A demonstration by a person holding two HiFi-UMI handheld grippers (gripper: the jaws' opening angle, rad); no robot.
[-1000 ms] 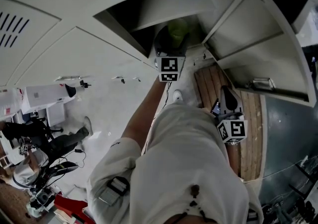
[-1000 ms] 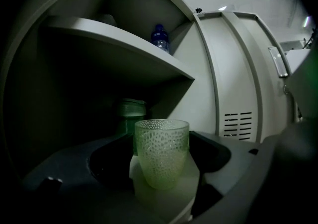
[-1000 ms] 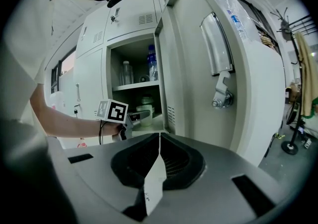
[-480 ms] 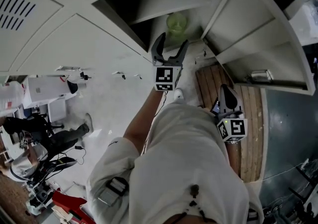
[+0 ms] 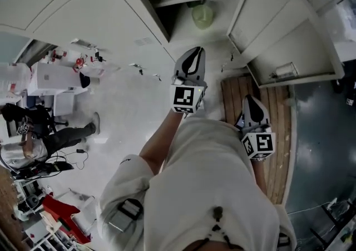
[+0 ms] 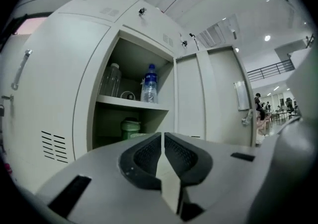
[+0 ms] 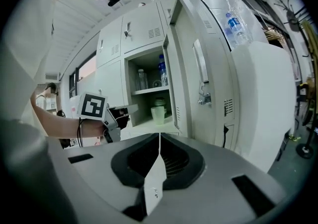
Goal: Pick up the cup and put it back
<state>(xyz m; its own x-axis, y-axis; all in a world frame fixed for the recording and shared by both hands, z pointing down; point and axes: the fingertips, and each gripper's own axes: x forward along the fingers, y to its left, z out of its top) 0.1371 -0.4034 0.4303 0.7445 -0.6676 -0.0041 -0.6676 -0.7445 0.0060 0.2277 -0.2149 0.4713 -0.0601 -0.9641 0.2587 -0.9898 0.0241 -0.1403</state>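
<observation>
The pale green cup (image 5: 202,15) stands on the lower shelf of the open locker (image 5: 167,16); in the right gripper view the cup (image 7: 157,114) sits near the shelf's front edge. My left gripper (image 5: 194,52) hangs outside the locker, well short of the cup, jaws shut with nothing between them. In its own view the left gripper (image 6: 162,141) shows both pads pressed together. My right gripper (image 5: 253,103) is lower and to the right, near the person's body, also shut and empty (image 7: 159,141).
A water bottle (image 6: 150,85) and a clear jar (image 6: 112,81) stand on the upper shelf. A dark-lidded green jar (image 7: 159,103) is behind the cup. The locker door (image 5: 261,16) stands open at the right. Wooden boards (image 5: 278,133) lie below it. People and equipment (image 5: 33,144) are at the far left.
The left gripper was round the cup inside the locker, then drew back out with open jaws, and has now shut empty. The cup stays on the shelf. The right gripper barely moved.
</observation>
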